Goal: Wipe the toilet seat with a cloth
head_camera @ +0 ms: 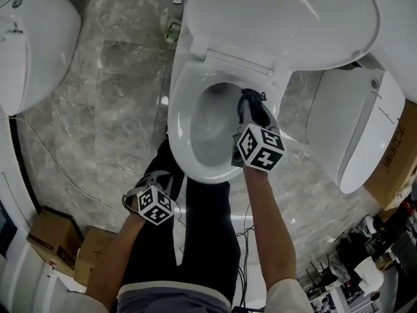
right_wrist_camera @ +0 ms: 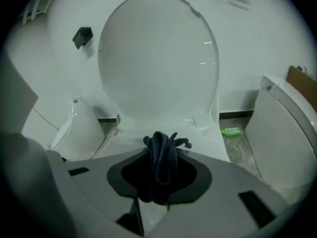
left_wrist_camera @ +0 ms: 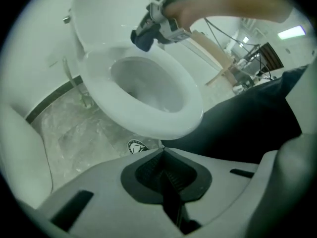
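Note:
A white toilet stands with its lid (head_camera: 280,18) raised and its seat (head_camera: 186,145) down over the bowl. My right gripper (head_camera: 251,106) is shut on a dark blue cloth (head_camera: 254,109) and hangs over the right side of the seat. In the right gripper view the bunched cloth (right_wrist_camera: 161,157) sticks out between the jaws, with the lid (right_wrist_camera: 158,58) straight ahead. My left gripper (head_camera: 151,186) stays low at the front left of the seat, shut and holding nothing. The left gripper view shows the seat (left_wrist_camera: 148,118) and the right gripper (left_wrist_camera: 148,33) with the cloth above its far rim.
The floor is grey marble tile (head_camera: 111,90). Another white fixture (head_camera: 26,44) stands at the left and one more (head_camera: 358,129) at the right. Cardboard boxes (head_camera: 65,240) sit at the lower left. A green item (right_wrist_camera: 231,131) lies on the floor beside the toilet.

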Motion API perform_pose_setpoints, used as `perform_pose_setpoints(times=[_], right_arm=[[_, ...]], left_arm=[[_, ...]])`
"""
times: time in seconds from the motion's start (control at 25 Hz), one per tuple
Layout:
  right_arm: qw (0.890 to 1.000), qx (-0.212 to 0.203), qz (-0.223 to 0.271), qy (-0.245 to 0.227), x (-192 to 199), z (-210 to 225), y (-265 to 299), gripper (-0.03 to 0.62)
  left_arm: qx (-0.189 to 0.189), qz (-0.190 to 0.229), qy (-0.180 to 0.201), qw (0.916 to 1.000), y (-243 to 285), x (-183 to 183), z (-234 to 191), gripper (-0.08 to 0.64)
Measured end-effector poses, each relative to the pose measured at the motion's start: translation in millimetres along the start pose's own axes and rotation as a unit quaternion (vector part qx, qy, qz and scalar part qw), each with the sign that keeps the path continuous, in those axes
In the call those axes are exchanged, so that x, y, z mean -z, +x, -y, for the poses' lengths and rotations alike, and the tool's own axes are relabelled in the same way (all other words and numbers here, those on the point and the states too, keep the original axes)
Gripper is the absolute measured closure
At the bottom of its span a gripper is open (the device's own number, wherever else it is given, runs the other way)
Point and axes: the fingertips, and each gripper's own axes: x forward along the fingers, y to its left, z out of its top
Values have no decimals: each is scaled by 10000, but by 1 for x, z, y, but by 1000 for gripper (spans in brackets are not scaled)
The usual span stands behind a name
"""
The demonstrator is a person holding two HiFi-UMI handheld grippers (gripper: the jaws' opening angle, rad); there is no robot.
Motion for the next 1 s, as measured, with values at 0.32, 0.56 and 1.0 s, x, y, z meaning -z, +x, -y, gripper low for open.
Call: perform_pose_setpoints(times=[0.32, 0.56, 1.0], right_arm=[[9992, 357, 138, -87, -12, -3, 37, 506], [9984, 556, 139, 13, -11, -12, 53, 506], [9927, 861, 515, 663, -7, -41, 63, 506]], left_arm=[[-39, 745, -1250, 9893, -43, -15, -1, 551], [83, 970, -1956, 9758, -55, -17, -5, 551], [239, 942, -2667, 9589, -67, 0, -31, 551]])
